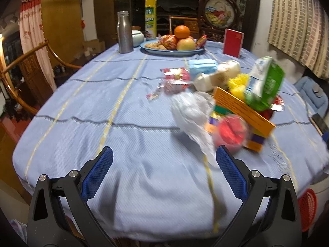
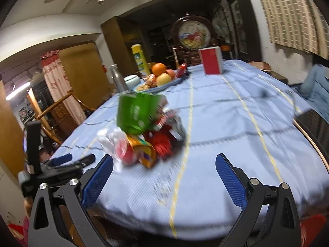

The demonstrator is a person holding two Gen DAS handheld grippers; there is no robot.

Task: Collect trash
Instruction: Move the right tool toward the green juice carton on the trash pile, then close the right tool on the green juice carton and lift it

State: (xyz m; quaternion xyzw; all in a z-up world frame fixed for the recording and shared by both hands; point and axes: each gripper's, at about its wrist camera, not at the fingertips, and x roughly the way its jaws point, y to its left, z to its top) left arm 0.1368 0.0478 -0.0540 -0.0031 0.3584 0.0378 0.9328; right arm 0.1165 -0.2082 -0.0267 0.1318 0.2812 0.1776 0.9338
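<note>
A heap of trash lies on the blue tablecloth (image 1: 82,107): a green packet (image 1: 265,84), an orange box (image 1: 244,107), a clear plastic bag (image 1: 193,111), a red cup-like item (image 1: 230,133), red foil wrappers (image 1: 174,80) and a blue face mask (image 1: 202,65). My left gripper (image 1: 164,166) is open and empty, just short of the heap. In the right wrist view the heap, with the green packet (image 2: 137,113) on top, lies ahead to the left. My right gripper (image 2: 164,170) is open and empty. The left gripper (image 2: 67,160) shows at the left.
A fruit plate (image 1: 172,50), a steel bottle (image 1: 124,33), a yellow canister (image 1: 150,18) and a red box (image 1: 233,42) stand at the far end. A wooden chair (image 1: 26,78) stands left. A red basket (image 1: 307,205) is below the table's right edge.
</note>
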